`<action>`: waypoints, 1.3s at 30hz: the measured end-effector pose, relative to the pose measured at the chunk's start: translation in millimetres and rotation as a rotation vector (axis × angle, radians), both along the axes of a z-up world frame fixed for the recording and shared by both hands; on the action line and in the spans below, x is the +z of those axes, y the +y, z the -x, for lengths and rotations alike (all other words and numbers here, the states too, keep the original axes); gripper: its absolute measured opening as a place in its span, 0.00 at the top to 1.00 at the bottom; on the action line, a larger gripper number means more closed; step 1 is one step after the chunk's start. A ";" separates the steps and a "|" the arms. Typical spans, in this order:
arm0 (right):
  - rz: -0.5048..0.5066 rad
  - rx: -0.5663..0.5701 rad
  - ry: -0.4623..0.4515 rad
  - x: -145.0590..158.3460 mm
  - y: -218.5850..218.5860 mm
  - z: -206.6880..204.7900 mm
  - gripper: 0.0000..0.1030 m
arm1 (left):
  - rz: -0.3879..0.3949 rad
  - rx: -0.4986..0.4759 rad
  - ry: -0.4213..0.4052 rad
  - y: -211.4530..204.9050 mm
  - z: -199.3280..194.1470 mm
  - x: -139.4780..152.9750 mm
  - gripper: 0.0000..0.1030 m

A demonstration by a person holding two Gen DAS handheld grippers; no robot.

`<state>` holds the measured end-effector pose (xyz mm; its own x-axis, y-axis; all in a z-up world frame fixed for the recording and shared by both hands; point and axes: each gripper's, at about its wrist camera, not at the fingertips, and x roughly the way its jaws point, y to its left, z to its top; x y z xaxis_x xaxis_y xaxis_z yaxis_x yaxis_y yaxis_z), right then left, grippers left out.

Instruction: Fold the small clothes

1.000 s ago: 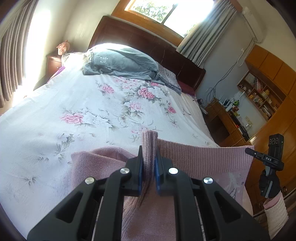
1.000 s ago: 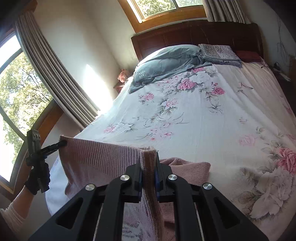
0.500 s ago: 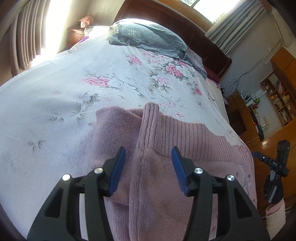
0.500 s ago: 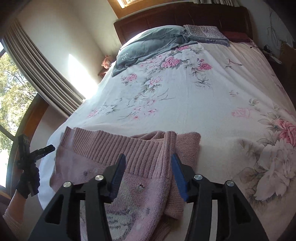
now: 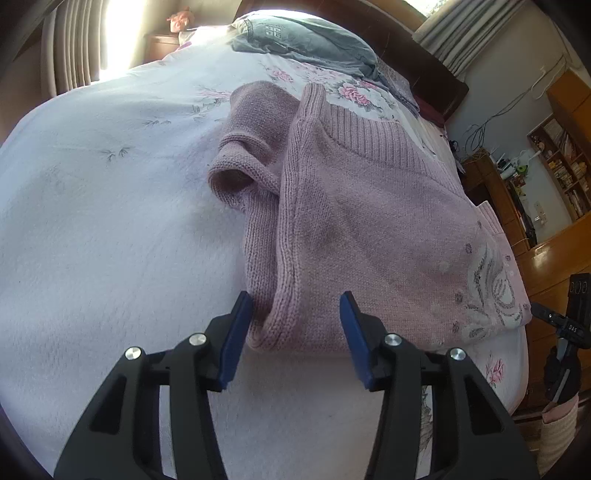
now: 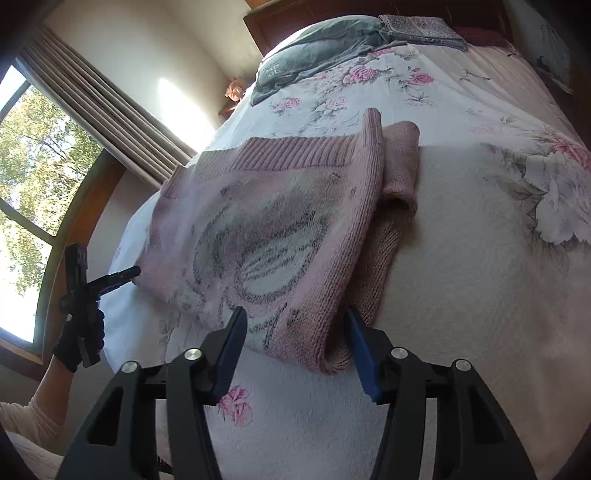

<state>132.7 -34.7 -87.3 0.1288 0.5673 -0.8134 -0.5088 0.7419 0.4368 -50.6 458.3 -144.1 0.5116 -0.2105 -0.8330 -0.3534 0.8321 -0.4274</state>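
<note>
A small pink knitted sweater (image 5: 362,221) lies folded in half on the floral bedspread (image 5: 110,229), ribbed hem toward the headboard, a sleeve bunched beside it (image 5: 251,147). My left gripper (image 5: 295,332) is open, its blue pads either side of the near left folded corner, holding nothing. In the right wrist view the same sweater (image 6: 258,229) shows its grey and white pattern face up. My right gripper (image 6: 295,343) is open too, straddling the near right corner. Each gripper also appears at the edge of the other's view: the right gripper (image 5: 569,328) and the left gripper (image 6: 88,288).
A grey pillow (image 5: 303,40) and a folded patterned cloth (image 6: 421,27) lie by the dark wooden headboard. Curtains (image 6: 122,118) and a window stand left of the bed. Wooden shelves and a desk (image 5: 546,166) stand on the right. A gloved hand (image 6: 79,339) holds the left gripper.
Both grippers were shut on the sweater's top corners a second ago. They let go, opened, and drew back toward the near folded edge; the sweater now lies flat.
</note>
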 end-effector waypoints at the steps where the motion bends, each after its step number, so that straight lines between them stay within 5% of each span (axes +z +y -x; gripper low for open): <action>1: 0.015 0.001 0.005 -3.7 1.1 0.6 0.67 | -0.005 0.010 0.006 1.1 0.6 -1.7 0.67; 4: -0.006 0.001 0.015 -1.7 0.4 1.9 0.87 | 0.009 0.026 0.002 5.8 3.0 0.8 0.83; 9: -0.007 -0.008 0.015 10.9 -8.3 4.9 0.90 | -0.019 0.002 0.004 4.1 8.1 7.2 0.86; 12: 0.064 -0.023 0.037 -7.7 -11.1 4.4 0.90 | -0.033 -0.003 0.029 5.0 9.2 -5.9 0.86; 18: 0.022 -0.041 0.054 -13.9 -17.8 5.1 0.90 | -0.048 0.000 0.041 5.6 10.0 -7.1 0.80; 21: -0.003 -0.049 0.062 -2.3 -20.0 3.4 0.74 | -0.070 0.021 0.044 8.7 11.5 8.6 0.70; 23: -0.016 -0.071 0.039 10.3 -24.8 -0.1 0.41 | -0.089 0.045 0.012 10.7 11.4 26.7 0.70; 27: -0.018 -0.113 0.027 24.7 -29.5 -19.0 0.38 | -0.078 0.012 -0.066 -1.3 -7.6 57.2 0.58; 31: -0.038 -0.163 0.120 13.4 -33.5 -53.0 0.34 | -0.079 -0.078 -0.080 -32.3 -48.0 65.0 0.45; 39: -0.055 -0.188 0.237 -24.8 -30.4 -88.9 0.34 | -0.041 -0.156 -0.048 -76.0 -118.7 41.4 0.45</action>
